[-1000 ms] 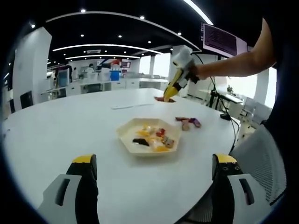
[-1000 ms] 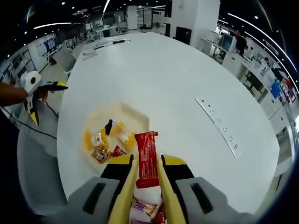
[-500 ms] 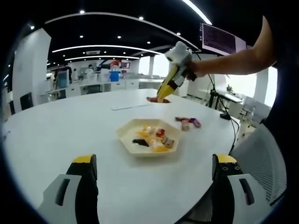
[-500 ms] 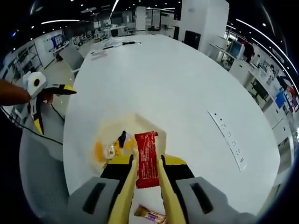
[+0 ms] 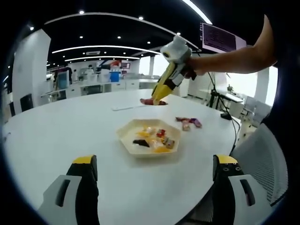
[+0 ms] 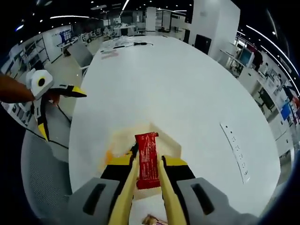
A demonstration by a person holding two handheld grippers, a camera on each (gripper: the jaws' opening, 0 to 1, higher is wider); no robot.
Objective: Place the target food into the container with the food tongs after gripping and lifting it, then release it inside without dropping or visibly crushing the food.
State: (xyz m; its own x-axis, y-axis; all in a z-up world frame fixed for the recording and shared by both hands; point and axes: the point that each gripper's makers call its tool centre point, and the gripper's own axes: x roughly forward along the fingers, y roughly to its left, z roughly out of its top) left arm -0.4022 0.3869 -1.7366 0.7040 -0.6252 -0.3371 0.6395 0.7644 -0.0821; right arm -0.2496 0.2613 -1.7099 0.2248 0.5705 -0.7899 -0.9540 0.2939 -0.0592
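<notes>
A red snack packet is held lengthwise between the yellow tongs of the right gripper, raised above the near edge of the pale hexagonal container, where several wrapped snacks lie. More snacks are seen on the white table beside it. The left gripper is held wide apart and empty. A release is judged premature: the packet could be dropped onto the rim.

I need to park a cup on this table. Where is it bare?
The table is bare between the tray and the left gripper, and beyond the tray toward the power strip. It is crowded inside the tray and by the loose wrapped snacks beside it.
</notes>
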